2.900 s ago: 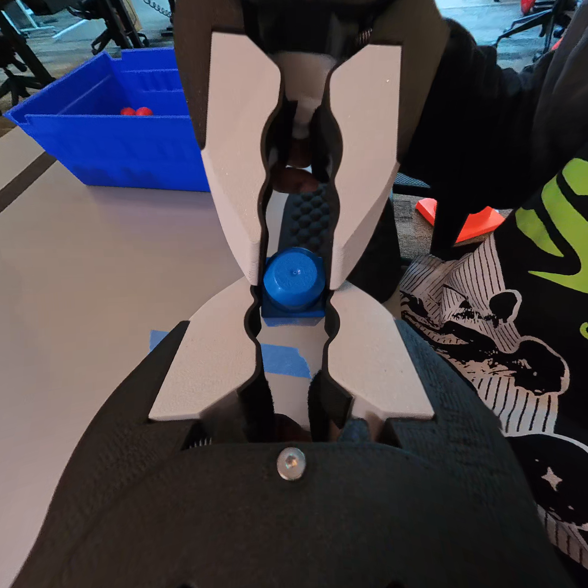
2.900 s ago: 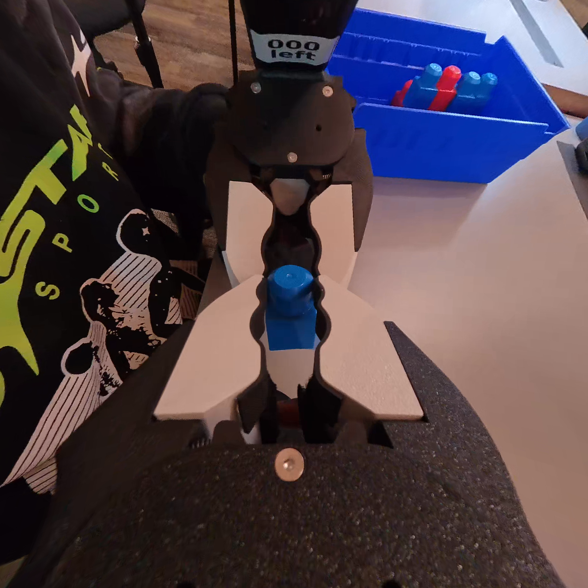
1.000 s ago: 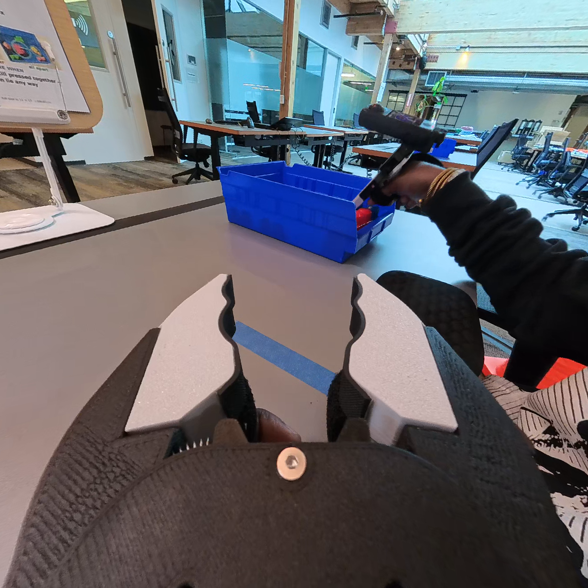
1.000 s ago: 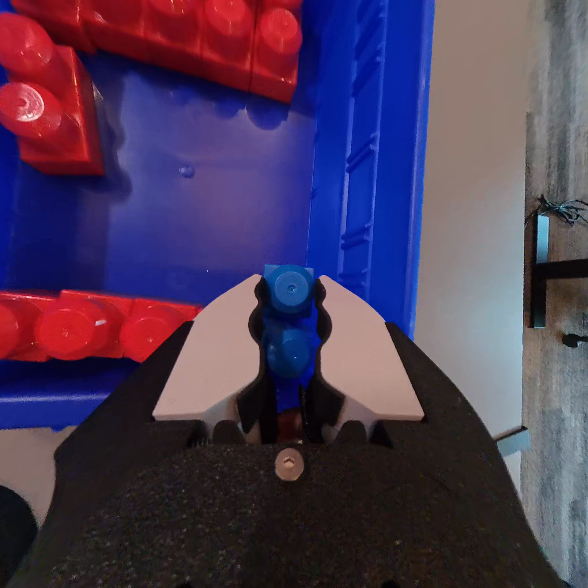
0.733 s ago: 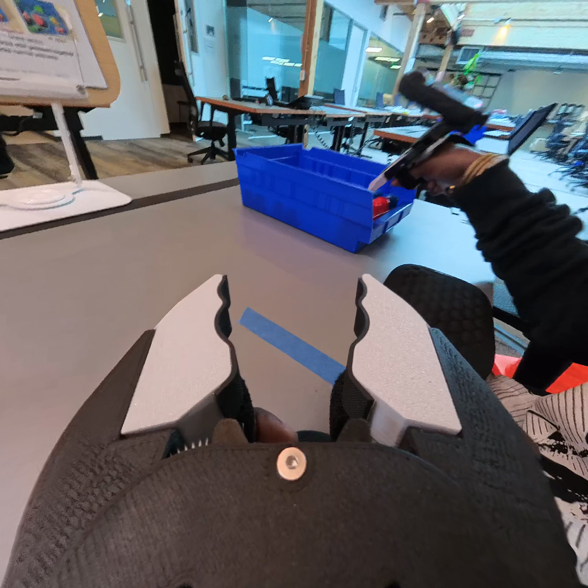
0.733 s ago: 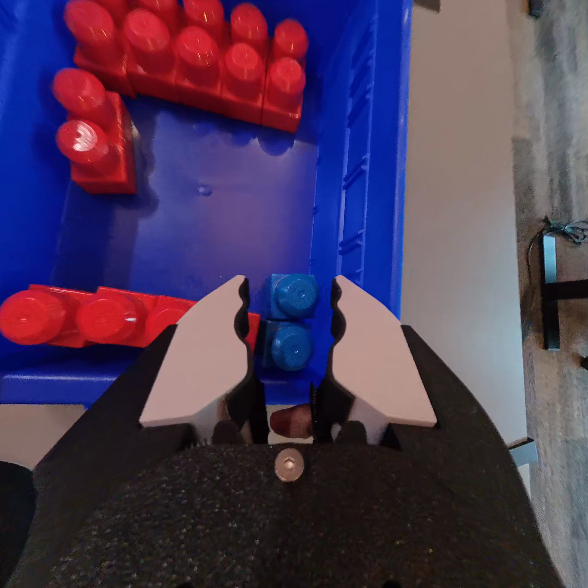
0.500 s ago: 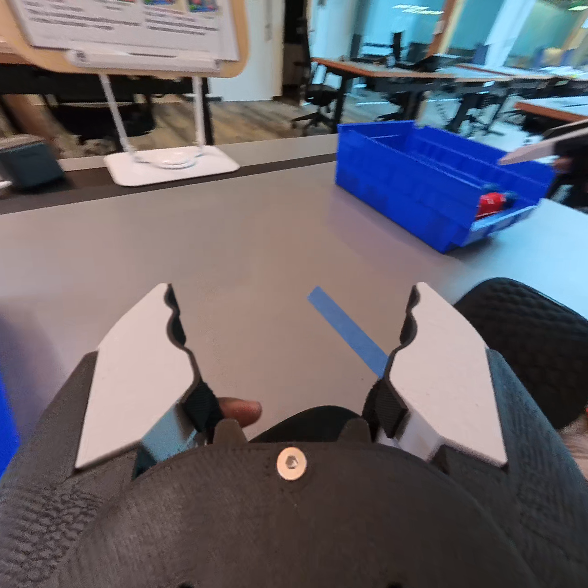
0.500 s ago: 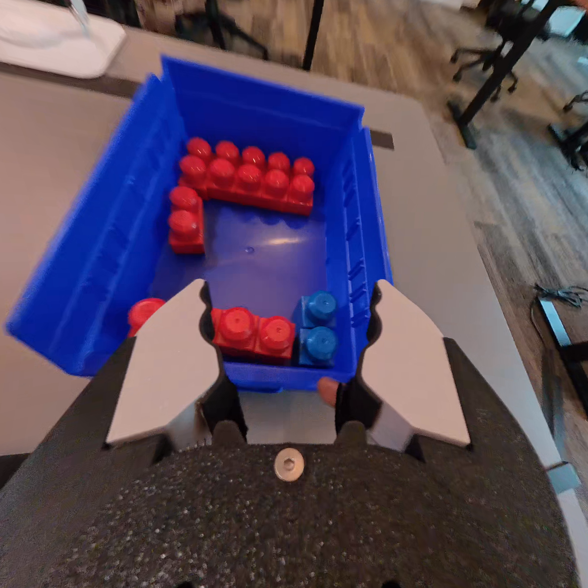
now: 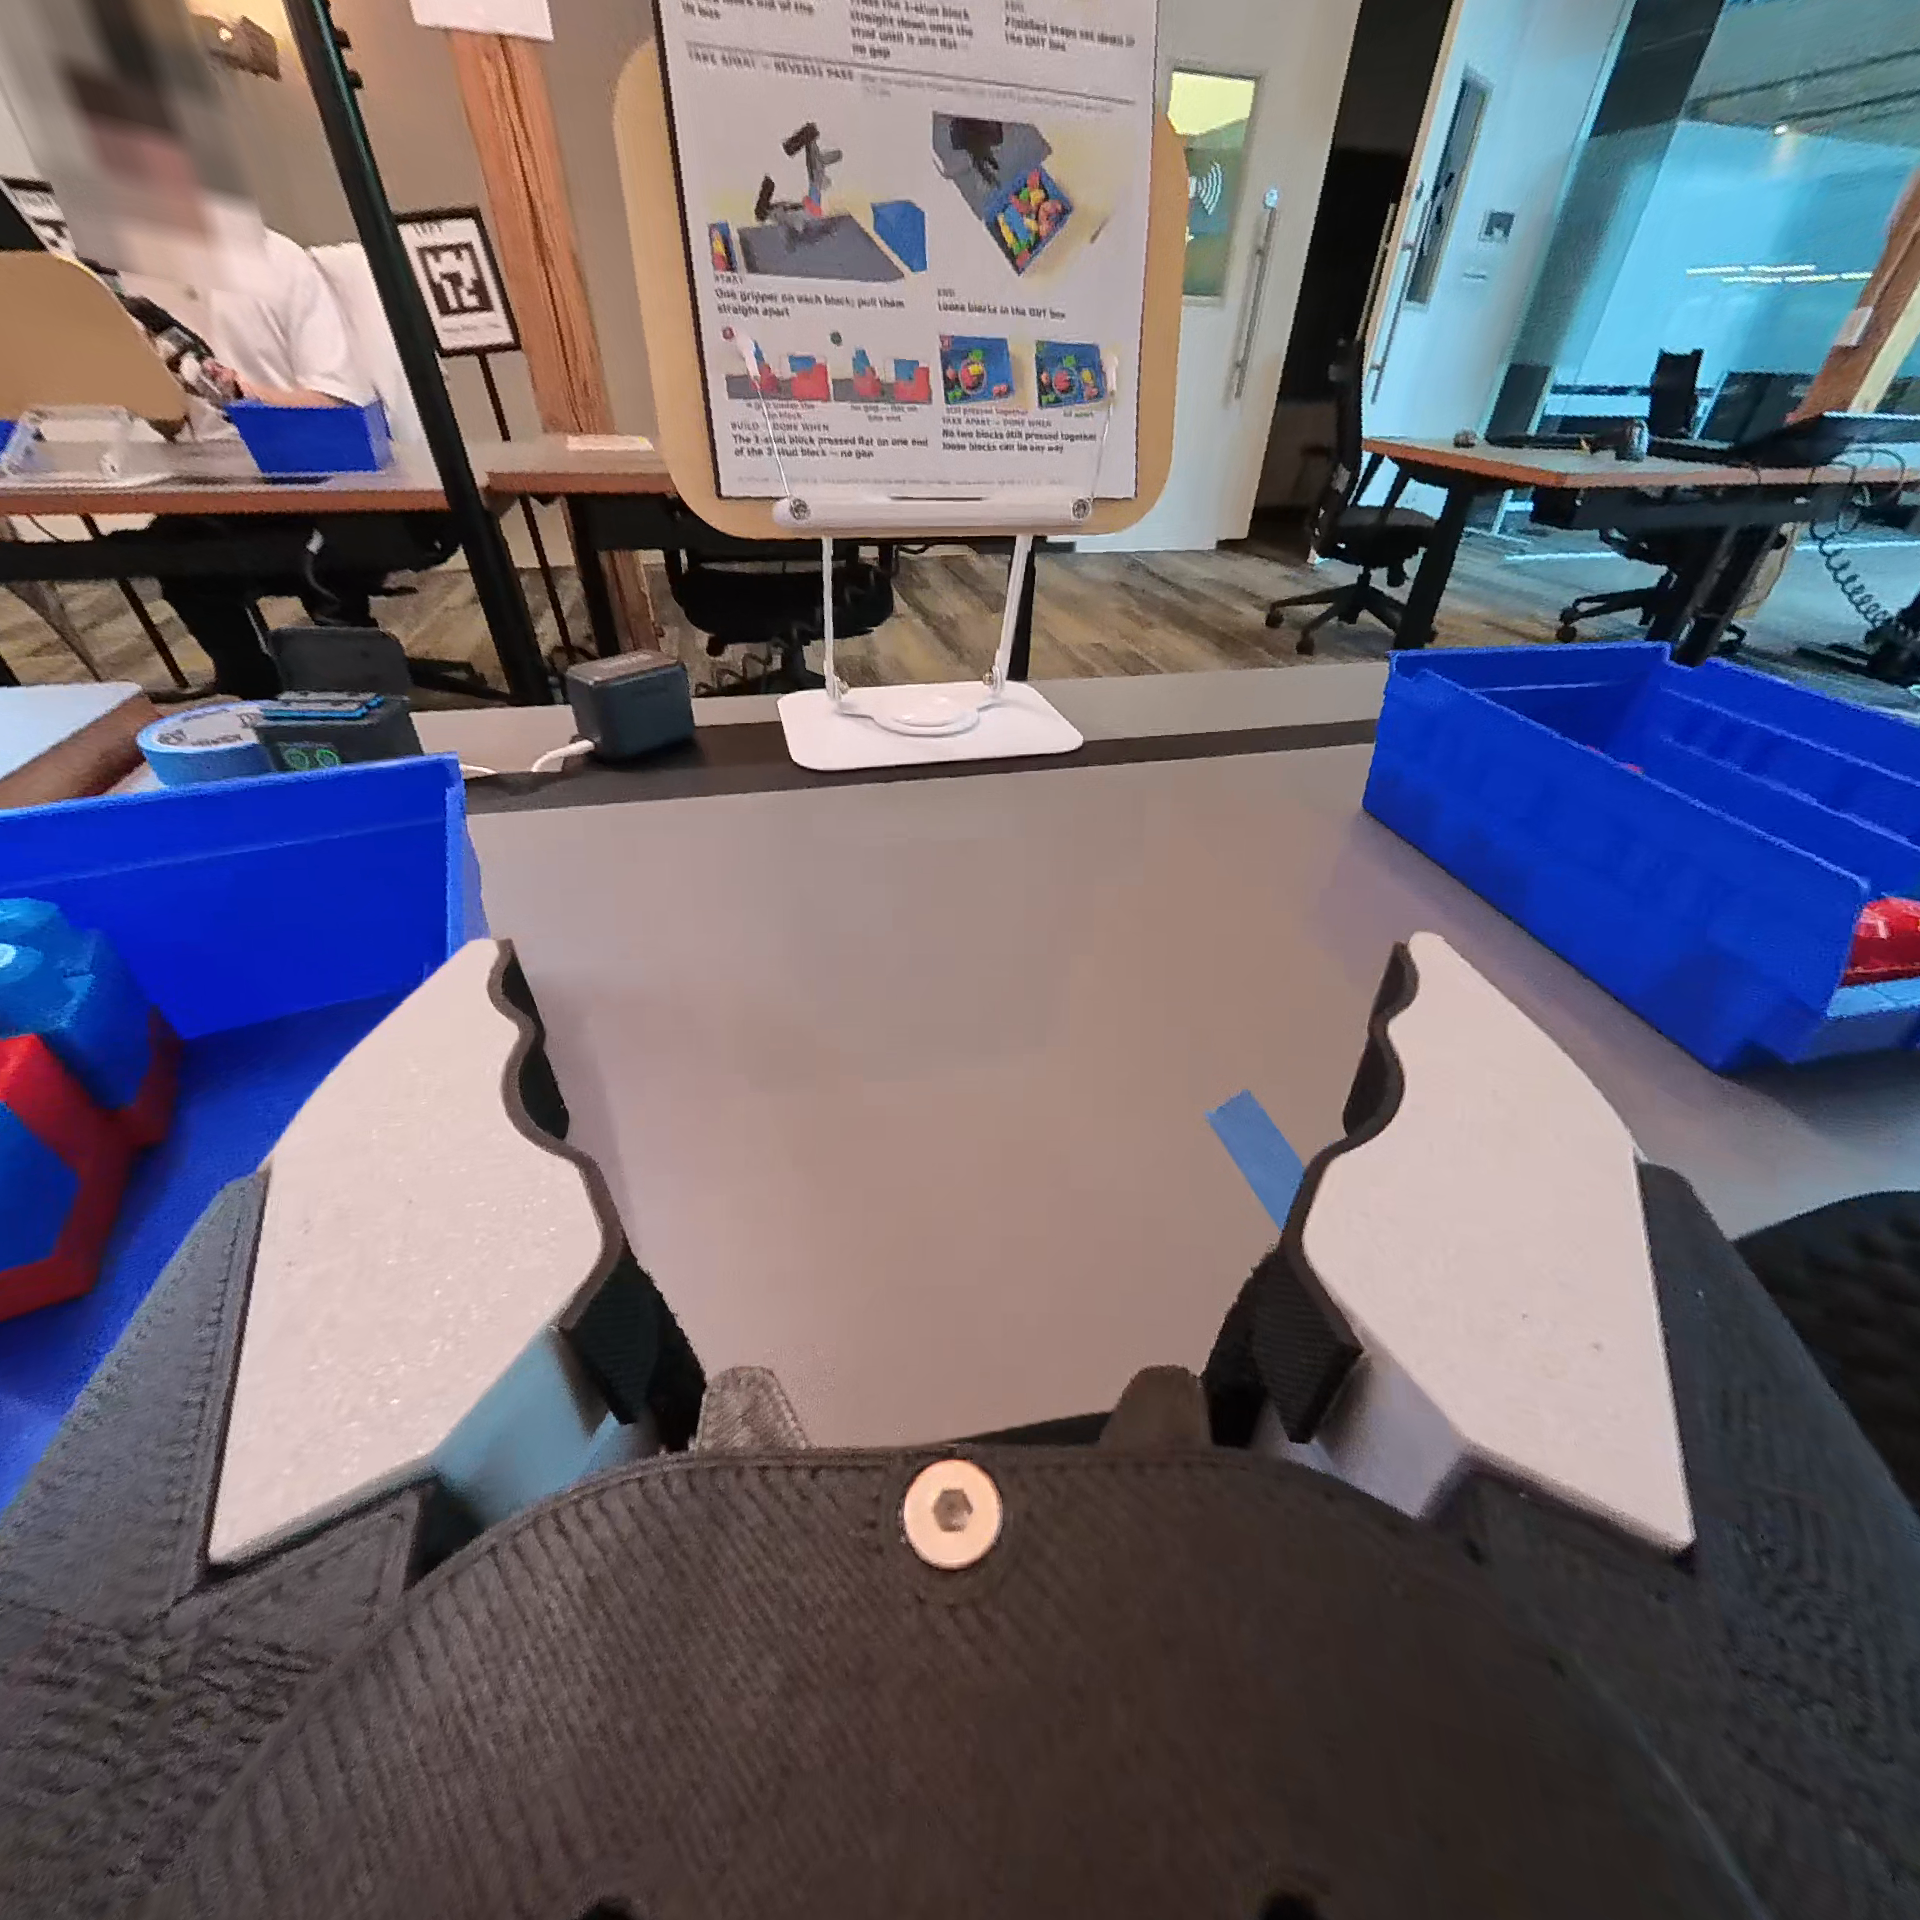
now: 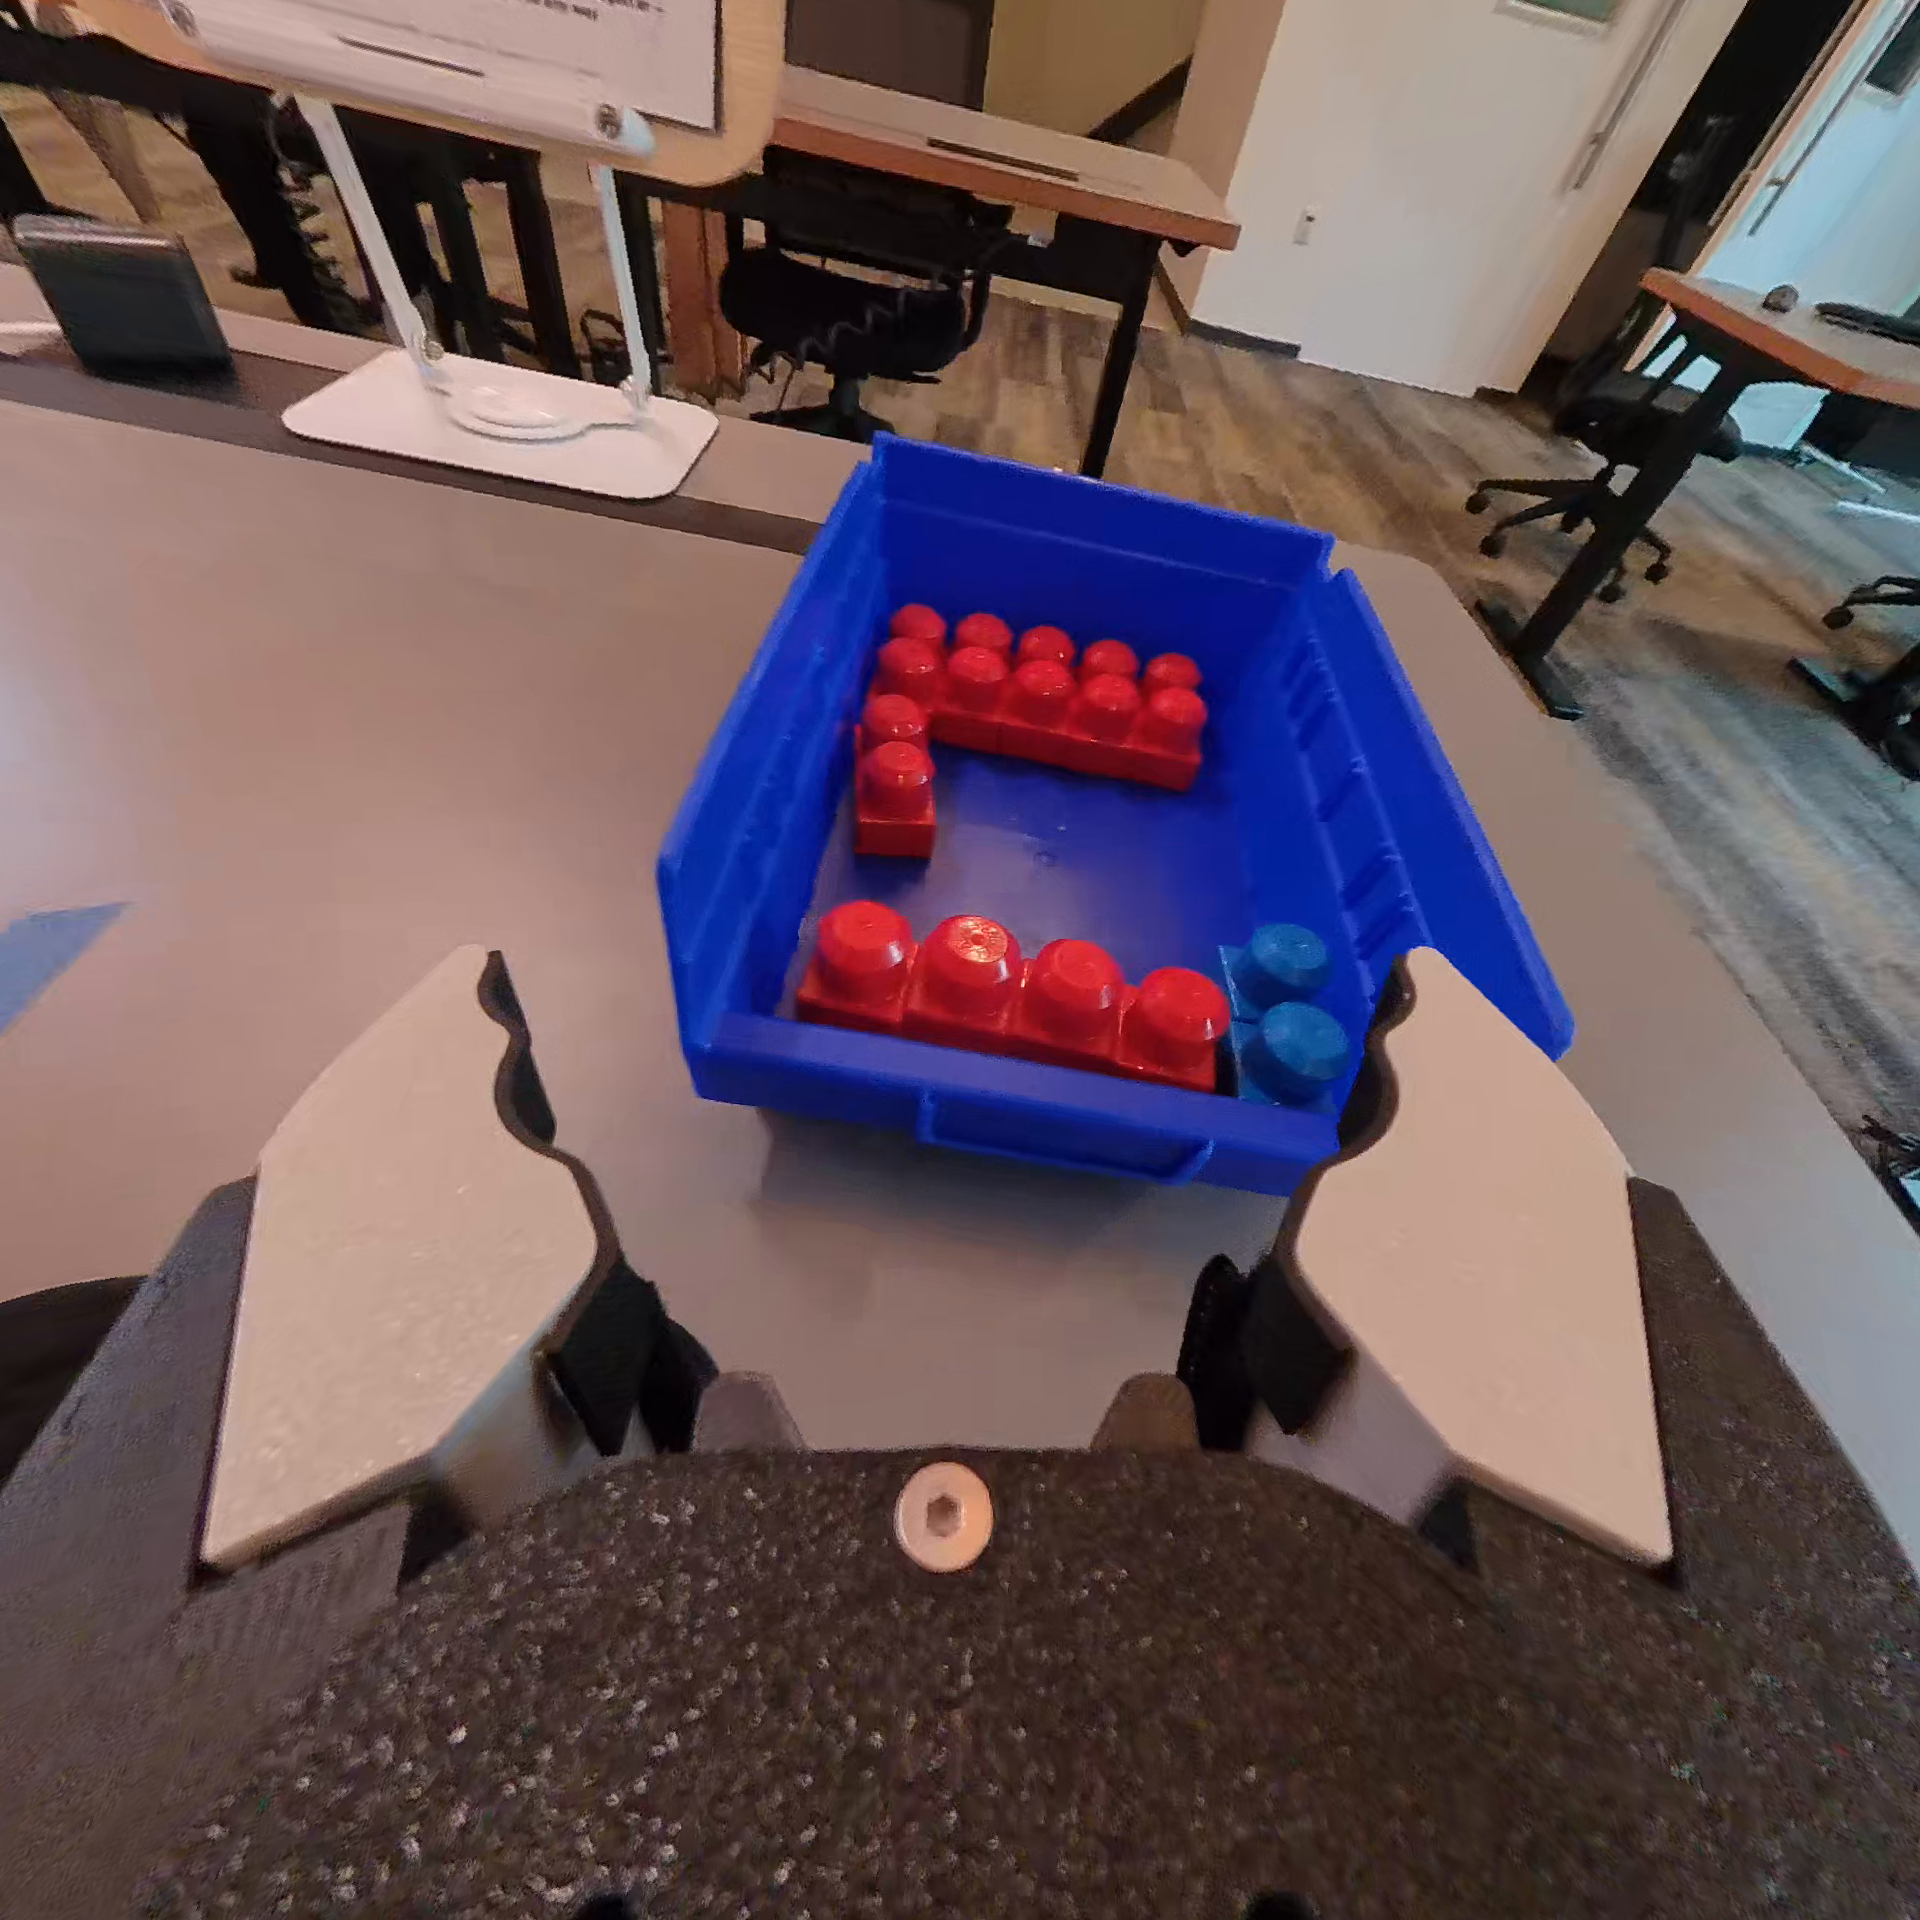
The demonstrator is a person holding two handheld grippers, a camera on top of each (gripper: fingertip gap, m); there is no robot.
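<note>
My right gripper [image 10: 940, 961] is wide open and holds nothing. It hovers above the grey table, just short of a blue bin [image 10: 748, 790]. A blue two-stud block [image 10: 1283, 1013] lies in the bin's near right corner, beside a row of red blocks [image 10: 1008, 992]. More red blocks [image 10: 1039, 686] line the bin's far side and left side. My left gripper [image 9: 951, 951] is wide open and empty over the grey table [image 9: 914, 935]. A second blue bin [image 9: 229, 883] sits at its left with joined blue and red blocks [image 9: 62, 1101] inside. The first bin [image 9: 1621, 862] shows at its right.
A white stand [image 9: 930, 727] holding an instruction board [image 9: 914, 239] is at the table's far edge, next to a dark charger box [image 9: 629, 707] and a blue tape roll [image 9: 197, 743]. Blue tape [image 9: 1257, 1153] marks the table. A person [image 9: 260, 301] sits at another desk behind.
My right gripper opened and left the blue two-stud block in the bin's corner, then drew back and up. My left gripper opened wider and swung left, bringing the second bin into view.
</note>
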